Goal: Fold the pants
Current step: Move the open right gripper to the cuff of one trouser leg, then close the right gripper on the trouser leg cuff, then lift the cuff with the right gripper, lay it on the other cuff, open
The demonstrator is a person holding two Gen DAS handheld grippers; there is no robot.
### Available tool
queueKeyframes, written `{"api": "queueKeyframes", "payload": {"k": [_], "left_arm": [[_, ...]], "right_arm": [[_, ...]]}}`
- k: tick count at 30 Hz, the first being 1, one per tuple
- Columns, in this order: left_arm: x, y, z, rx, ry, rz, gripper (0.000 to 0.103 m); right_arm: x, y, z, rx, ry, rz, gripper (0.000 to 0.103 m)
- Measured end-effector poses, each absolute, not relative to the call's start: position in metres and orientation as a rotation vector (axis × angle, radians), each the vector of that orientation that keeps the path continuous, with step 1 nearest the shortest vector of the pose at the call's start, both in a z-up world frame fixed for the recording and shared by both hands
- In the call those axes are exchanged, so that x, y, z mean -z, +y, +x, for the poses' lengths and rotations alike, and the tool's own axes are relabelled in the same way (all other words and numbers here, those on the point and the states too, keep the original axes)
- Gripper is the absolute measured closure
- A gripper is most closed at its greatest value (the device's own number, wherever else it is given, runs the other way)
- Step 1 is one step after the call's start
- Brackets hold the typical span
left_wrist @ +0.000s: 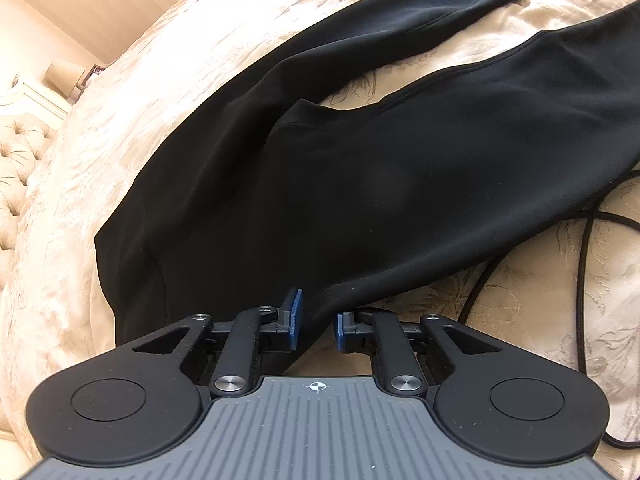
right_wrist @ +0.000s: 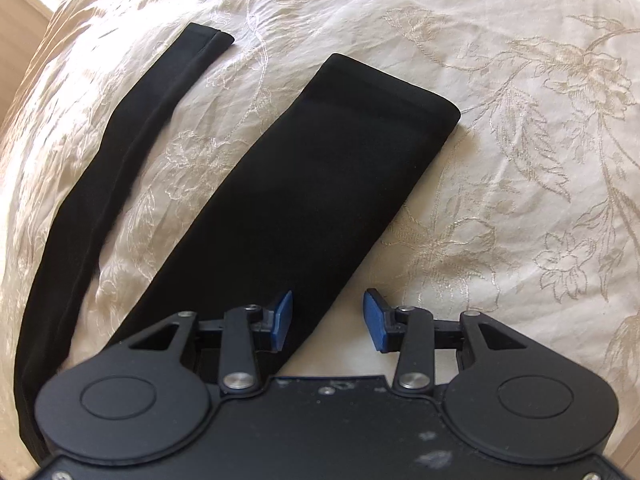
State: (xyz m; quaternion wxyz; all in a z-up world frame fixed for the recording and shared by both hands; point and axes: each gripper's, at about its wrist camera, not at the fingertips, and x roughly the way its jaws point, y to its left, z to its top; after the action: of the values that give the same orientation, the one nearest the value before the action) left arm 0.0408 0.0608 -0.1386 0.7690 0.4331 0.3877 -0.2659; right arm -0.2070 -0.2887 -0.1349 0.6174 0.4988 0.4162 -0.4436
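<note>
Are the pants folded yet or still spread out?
Spread out. The black pants lie flat on the bedspread, both legs apart, fabric showing between them.

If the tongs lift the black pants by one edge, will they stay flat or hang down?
The black pants will probably hang limp: the thin cloth lies flat and follows the bedspread. They look light. The smooth fabric may slip from a shallow pinch.

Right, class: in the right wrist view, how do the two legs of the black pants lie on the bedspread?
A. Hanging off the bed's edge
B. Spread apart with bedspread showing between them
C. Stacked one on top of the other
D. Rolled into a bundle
B: the wide leg and the narrow-looking leg lie flat and apart, with a strip of cream bedspread visible between them.
</note>
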Motion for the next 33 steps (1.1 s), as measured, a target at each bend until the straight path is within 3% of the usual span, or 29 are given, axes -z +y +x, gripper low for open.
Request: {"api": "queueKeyframes", "payload": {"k": [1, 2, 4, 5, 20, 26, 33], "left_arm": [[0.137, 0.061, 0.042, 0.575, 0.844, 0.932, 0.087], [0.136, 0.062, 0.043, 0.573, 0.846, 0.924, 0.087], [0.133, 0.063, 0.045, 0.570, 0.848, 0.911, 0.088], [0.132, 0.064, 0.048, 0.569, 0.847, 0.903, 0.088], [0.070, 0.091, 0.035, 0.621, 0.790, 0.823, 0.093], [0.054, 0.094, 0.036, 0.659, 0.814, 0.809, 0.095], [0.044, 0.072, 0.088, 0.608, 0.839, 0.709, 0.095]], "right_arm": [[0.135, -0.291, -0.207, 1.013, 0.949, 1.160, 0.060], [0.135, -0.292, -0.206, 1.000, 0.931, 1.167, 0.067], [0.129, -0.295, -0.204, 0.979, 0.907, 1.158, 0.096], [0.125, -0.295, -0.203, 0.970, 0.896, 1.151, 0.098], [0.044, -0.283, -0.218, 0.961, 0.780, 1.082, 0.099], [0.040, -0.284, -0.216, 0.977, 0.803, 1.085, 0.099], [0.043, -0.304, -0.174, 0.944, 0.818, 1.047, 0.099]]}}
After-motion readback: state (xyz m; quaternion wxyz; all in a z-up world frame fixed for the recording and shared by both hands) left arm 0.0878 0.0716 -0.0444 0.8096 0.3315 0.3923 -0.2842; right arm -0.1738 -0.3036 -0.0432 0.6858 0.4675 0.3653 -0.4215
